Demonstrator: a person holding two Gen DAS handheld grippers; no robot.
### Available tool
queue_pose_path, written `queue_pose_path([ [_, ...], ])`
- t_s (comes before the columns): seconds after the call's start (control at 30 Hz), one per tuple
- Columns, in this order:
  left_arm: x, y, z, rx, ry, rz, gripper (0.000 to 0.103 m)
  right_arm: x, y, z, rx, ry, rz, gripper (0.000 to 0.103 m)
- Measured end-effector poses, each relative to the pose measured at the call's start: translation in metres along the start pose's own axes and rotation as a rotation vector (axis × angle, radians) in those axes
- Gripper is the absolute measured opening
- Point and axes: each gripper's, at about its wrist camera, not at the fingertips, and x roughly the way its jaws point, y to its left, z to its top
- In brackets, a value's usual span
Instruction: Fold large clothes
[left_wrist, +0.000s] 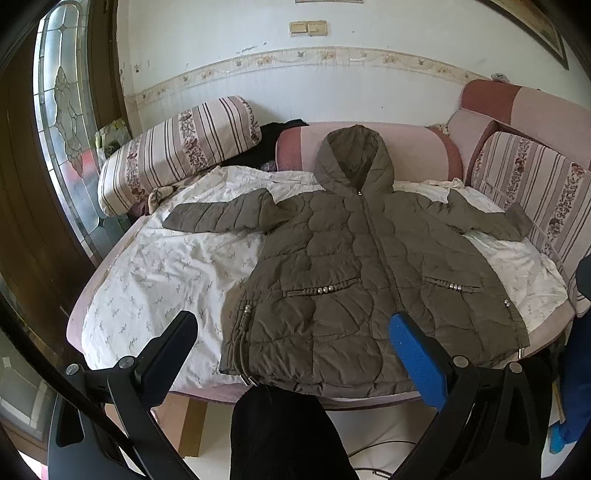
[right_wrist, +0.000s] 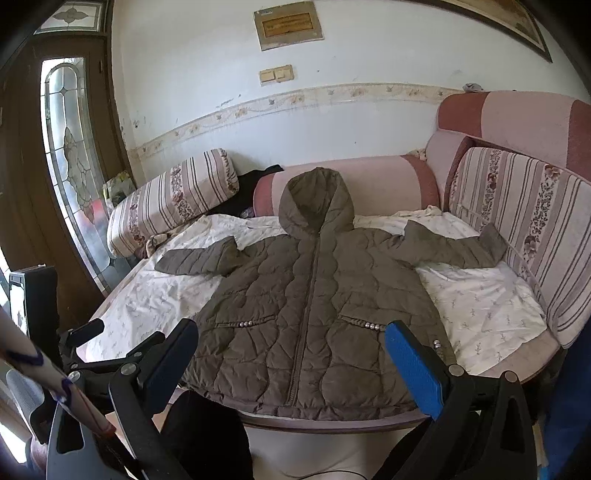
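Note:
An olive quilted hooded jacket (left_wrist: 362, 266) lies flat and zipped on a white patterned sheet (left_wrist: 159, 273), both sleeves spread out, hood toward the wall. It also shows in the right wrist view (right_wrist: 314, 306). My left gripper (left_wrist: 291, 332) is open and empty, held back from the jacket's hem at the near edge of the bed. My right gripper (right_wrist: 291, 339) is open and empty too, also above the hem. The left gripper (right_wrist: 86, 332) shows at the lower left of the right wrist view.
A striped bolster (left_wrist: 177, 147) lies at the back left, a pink bolster (left_wrist: 417, 147) behind the hood, a striped cushion (left_wrist: 535, 192) along the right. Dark clothing (left_wrist: 273, 136) sits by the wall. A wooden door with glass (left_wrist: 62, 122) stands left. Dark trouser legs (left_wrist: 284, 435) are below.

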Motion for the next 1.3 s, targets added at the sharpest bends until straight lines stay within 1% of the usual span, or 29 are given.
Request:
queue_pose_path([
  [0.1, 0.009, -0.001, 0.0, 0.002, 0.024, -0.002, 0.103, 0.008, -0.002, 0.001, 0.017, 0.009, 0.017, 0.103],
  [0.27, 0.027, -0.001, 0.001, 0.003, 0.068, -0.013, 0.103, 0.03, -0.009, 0.001, 0.039, 0.061, 0.042, 0.103],
  [0.37, 0.051, 0.005, -0.001, -0.036, 0.14, -0.04, 0.103, 0.045, -0.017, -0.001, 0.066, 0.093, 0.08, 0.103],
  [0.43, 0.071, 0.013, -0.006, -0.079, 0.209, -0.047, 0.103, 0.053, -0.024, -0.002, 0.133, 0.147, 0.111, 0.103],
  [0.5, 0.091, 0.021, -0.012, -0.115, 0.264, -0.036, 0.103, 0.065, -0.031, -0.008, 0.176, 0.194, 0.131, 0.103],
  [0.57, 0.1, 0.025, -0.017, -0.127, 0.286, -0.017, 0.103, 0.074, -0.034, -0.01, 0.202, 0.237, 0.147, 0.103],
  [0.6, 0.103, 0.026, -0.019, -0.13, 0.289, -0.013, 0.103, 0.077, -0.034, -0.011, 0.205, 0.249, 0.153, 0.103],
  [0.7, 0.108, 0.029, -0.023, -0.135, 0.3, 0.0, 0.103, 0.079, -0.034, -0.013, 0.193, 0.245, 0.159, 0.103],
  [0.73, 0.109, 0.029, -0.024, -0.135, 0.302, 0.004, 0.103, 0.078, -0.033, -0.013, 0.193, 0.239, 0.175, 0.103],
  [0.77, 0.108, 0.029, -0.023, -0.138, 0.309, 0.004, 0.103, 0.075, -0.032, -0.011, 0.205, 0.235, 0.197, 0.103],
  [0.9, 0.107, 0.031, -0.02, -0.135, 0.307, 0.015, 0.103, 0.069, -0.032, -0.012, 0.241, 0.197, 0.331, 0.103],
  [0.93, 0.106, 0.031, -0.019, -0.134, 0.308, 0.019, 0.103, 0.07, -0.031, -0.012, 0.242, 0.199, 0.346, 0.103],
  [0.97, 0.106, 0.032, -0.019, -0.129, 0.309, 0.026, 0.103, 0.071, -0.031, -0.013, 0.246, 0.205, 0.356, 0.103],
  [1.03, 0.107, 0.034, -0.016, -0.137, 0.306, 0.027, 0.103, 0.077, -0.031, -0.014, 0.271, 0.225, 0.408, 0.103],
  [1.13, 0.105, 0.035, -0.007, -0.141, 0.29, 0.03, 0.103, 0.092, -0.042, -0.019, 0.344, 0.263, 0.488, 0.103],
  [1.2, 0.101, 0.039, 0.003, -0.145, 0.272, 0.028, 0.103, 0.102, -0.059, -0.025, 0.431, 0.29, 0.507, 0.103],
  [1.23, 0.098, 0.042, 0.009, -0.148, 0.262, 0.028, 0.103, 0.109, -0.074, -0.027, 0.484, 0.295, 0.5, 0.102],
  [1.27, 0.095, 0.044, 0.014, -0.151, 0.256, 0.029, 0.103, 0.112, -0.084, -0.028, 0.509, 0.295, 0.474, 0.101],
  [1.3, 0.09, 0.048, 0.023, -0.159, 0.242, 0.027, 0.103, 0.114, -0.102, -0.028, 0.539, 0.28, 0.421, 0.099],
])
